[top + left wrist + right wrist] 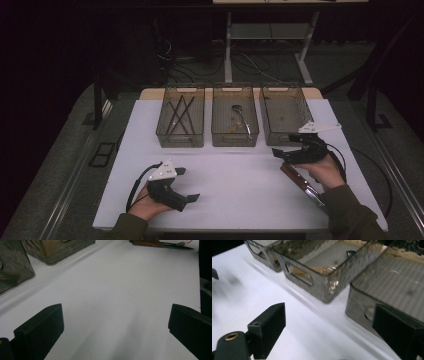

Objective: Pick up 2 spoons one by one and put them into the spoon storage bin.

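While jaws of right gripper (285, 152) stand spread, nothing between, wood-handled cutlery (300, 182) lies on white table (240, 175) beneath right hand, awaiting sorting into bins (284, 116); left gripper (187, 185) likewise spread, empty, resting near table edge.

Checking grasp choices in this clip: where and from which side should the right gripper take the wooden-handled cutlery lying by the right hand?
Probably at the wooden handle end, coming from above with the right gripper and its open jaws set across the handle: the cutlery lies flat on the table, angled toward the near right, its metal end partly hidden under the hand.
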